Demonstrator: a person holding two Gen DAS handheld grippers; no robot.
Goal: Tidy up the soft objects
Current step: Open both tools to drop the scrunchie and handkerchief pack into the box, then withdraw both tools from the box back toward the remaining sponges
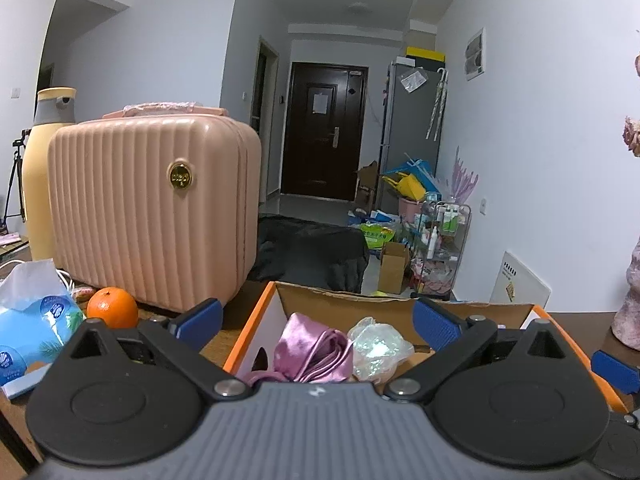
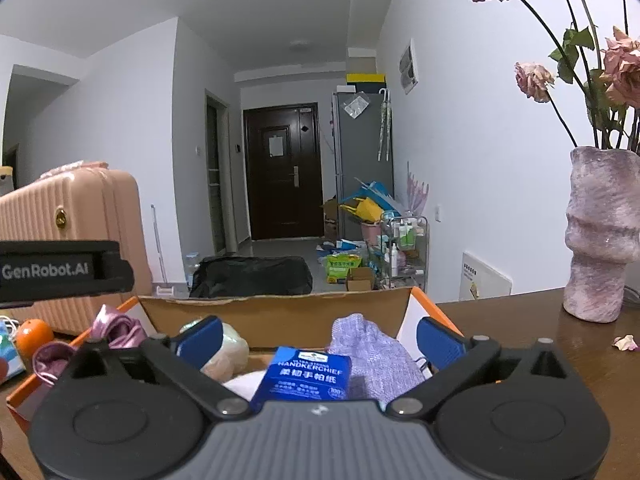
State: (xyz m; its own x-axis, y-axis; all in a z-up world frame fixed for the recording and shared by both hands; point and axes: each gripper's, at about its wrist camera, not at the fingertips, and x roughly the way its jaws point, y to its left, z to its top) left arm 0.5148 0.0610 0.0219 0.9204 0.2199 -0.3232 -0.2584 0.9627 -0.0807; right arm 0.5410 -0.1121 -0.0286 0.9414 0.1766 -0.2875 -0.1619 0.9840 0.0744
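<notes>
Hanging spread wide over the orange box (image 1: 256,332), left tongs (image 1: 316,320) and right tongs (image 2: 318,338) grip nothing; pink satin cloth (image 1: 316,348) lies inside

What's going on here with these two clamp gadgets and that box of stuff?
A person holds two handheld grippers over an orange cardboard box on a wooden table. Both the left gripper and the right gripper are wide open and hold nothing. The box holds a pink satin cloth, a crinkled plastic bag, a purple knit cloth and a blue handkerchief pack.
</notes>
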